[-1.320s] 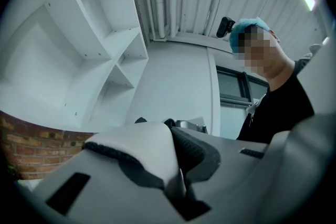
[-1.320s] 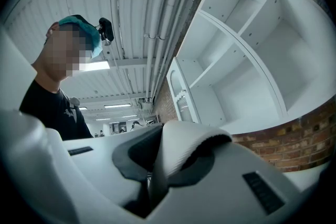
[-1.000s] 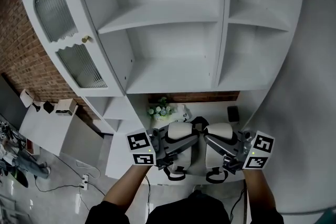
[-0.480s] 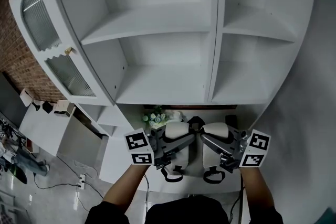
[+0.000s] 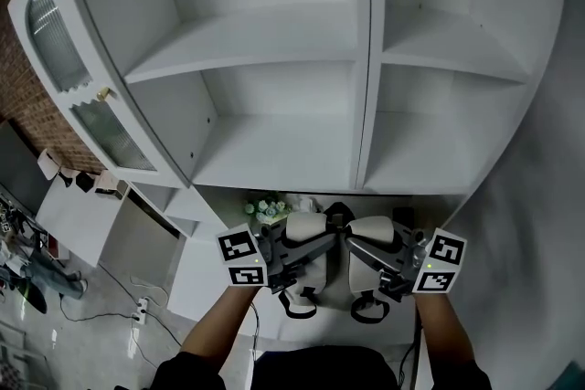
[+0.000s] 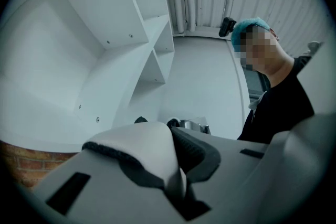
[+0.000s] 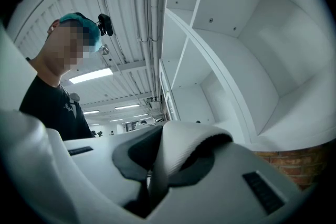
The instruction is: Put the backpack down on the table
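Head view: a white shelf unit point(image 5: 274, 59) fills the upper frame. A brick wall point(image 5: 16, 100) runs down the far left, with grey floor point(image 5: 101, 310) at lower left. At lower centre the white backpack point(image 5: 306, 228) is over the white table point(image 5: 203, 265), carried between the left gripper point(image 5: 315, 247) and the right gripper point(image 5: 358, 244).

Left gripper view: the jaws are clenched on a white padded strap point(image 6: 152, 149), with shelves at upper left.

Right gripper view: the jaws are clamped on the other strap point(image 7: 184, 149), with ceiling lights point(image 7: 94, 76) at left.

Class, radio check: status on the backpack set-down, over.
Left claw and right claw shut on backpack straps. Backpack not yet on table. Flowers at table's left, near drop spot.
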A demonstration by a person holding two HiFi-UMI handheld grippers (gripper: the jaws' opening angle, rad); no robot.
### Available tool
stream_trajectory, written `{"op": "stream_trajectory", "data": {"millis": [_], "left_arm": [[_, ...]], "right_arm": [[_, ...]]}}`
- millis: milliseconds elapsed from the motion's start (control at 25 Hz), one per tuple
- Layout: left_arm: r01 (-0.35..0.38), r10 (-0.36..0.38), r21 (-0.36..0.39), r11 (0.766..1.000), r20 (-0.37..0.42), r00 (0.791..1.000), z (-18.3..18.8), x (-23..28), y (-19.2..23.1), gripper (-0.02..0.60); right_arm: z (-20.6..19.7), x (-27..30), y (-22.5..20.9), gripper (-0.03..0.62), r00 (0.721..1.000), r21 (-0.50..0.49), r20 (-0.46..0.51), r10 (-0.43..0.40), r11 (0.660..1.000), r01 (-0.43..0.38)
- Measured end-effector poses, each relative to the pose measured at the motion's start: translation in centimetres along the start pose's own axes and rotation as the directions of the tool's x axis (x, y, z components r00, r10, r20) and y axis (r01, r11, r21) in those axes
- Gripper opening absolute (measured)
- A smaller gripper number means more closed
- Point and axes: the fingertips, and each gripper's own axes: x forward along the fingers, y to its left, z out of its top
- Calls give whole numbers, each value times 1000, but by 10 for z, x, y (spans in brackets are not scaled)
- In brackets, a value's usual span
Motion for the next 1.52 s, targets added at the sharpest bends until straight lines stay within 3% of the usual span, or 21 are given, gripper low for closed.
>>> {"op": "stream_trajectory", "data": {"millis": [320, 680, 960, 1320, 1520], "left_arm": [[-61, 60, -29, 998, -37, 998, -30, 1, 22, 51], [-105, 99, -112, 988, -58, 993, -72, -7, 41, 51], [-68, 56, -170, 983, -72, 996, -100, -11, 45, 51], [-81, 71, -250, 965, -49, 996, -144, -19, 54, 51], [-81, 55, -256, 963, -105, 993, -173, -22, 62, 51]], "right_arm": [[-30, -1, -24, 49, 1000, 37, -19, 17, 999, -16], [-75, -2, -49, 52, 999, 128, -51, -11, 992, 18], [-99, -4, -64, 54, 993, 172, -47, -107, 979, 113], [-144, -11, -68, 54, 992, 217, -105, -69, 972, 91], [-166, -14, -76, 54, 989, 227, -135, -65, 969, 95]]}}
